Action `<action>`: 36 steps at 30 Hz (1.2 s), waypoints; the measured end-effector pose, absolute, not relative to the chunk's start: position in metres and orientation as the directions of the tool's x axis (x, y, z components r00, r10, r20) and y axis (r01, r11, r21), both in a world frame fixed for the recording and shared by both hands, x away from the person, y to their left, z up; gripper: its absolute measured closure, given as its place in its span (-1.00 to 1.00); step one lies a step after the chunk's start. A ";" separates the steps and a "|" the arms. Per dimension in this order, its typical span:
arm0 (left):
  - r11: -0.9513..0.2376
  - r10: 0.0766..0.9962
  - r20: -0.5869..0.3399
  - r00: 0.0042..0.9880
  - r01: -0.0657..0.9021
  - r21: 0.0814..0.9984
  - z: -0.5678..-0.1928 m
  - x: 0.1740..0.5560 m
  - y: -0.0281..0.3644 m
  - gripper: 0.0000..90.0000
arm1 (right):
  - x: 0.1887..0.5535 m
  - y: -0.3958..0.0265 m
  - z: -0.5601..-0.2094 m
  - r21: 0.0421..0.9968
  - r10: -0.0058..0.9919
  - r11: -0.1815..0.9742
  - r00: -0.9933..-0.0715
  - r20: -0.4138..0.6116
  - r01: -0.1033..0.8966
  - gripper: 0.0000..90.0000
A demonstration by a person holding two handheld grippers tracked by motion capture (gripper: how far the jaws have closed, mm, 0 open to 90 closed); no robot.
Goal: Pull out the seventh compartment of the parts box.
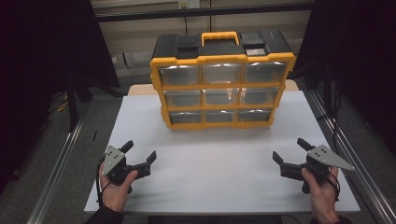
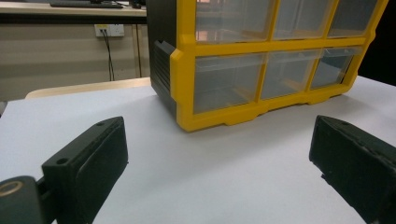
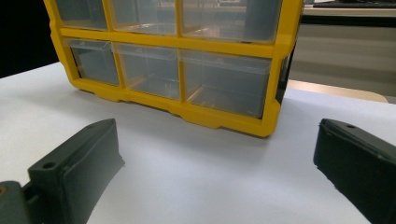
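A yellow and black drawer cabinet (image 1: 222,79) with a yellow carry handle stands upright at the far middle of the white table (image 1: 215,154). Its front holds three rows of clear plastic drawers, all pushed in. My left gripper (image 1: 138,151) rests near the front left of the table, open and empty, pointing toward the cabinet (image 2: 266,70). My right gripper (image 1: 290,150) sits near the front right, also open and empty. The cabinet's lower right drawers (image 3: 177,60) fill the upper part of the right gripper view. A hand holds each gripper from below.
Metal rails (image 1: 350,154) run along both sides of the table. A wooden edge (image 2: 88,87) and a wall with a socket lie behind the cabinet. Bare white surface stretches between the two grippers and the cabinet.
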State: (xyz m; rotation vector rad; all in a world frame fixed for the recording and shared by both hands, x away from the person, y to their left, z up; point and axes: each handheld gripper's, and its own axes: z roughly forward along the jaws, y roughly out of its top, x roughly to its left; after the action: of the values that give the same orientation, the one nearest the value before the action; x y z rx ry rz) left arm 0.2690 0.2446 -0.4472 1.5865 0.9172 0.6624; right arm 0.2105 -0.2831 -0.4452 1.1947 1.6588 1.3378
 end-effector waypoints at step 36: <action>-0.258 0.801 0.141 0.581 0.122 0.959 -0.453 0.283 0.227 -0.97 | 0.212 -0.279 -0.447 0.966 0.924 0.072 -0.381 0.028 0.246 -0.99</action>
State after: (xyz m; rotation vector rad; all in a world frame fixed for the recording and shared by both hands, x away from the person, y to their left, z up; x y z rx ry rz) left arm 0.2825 0.2272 -0.4529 1.7325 0.7669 0.7853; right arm 0.2120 -0.2795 -0.4472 1.1710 1.7090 1.3418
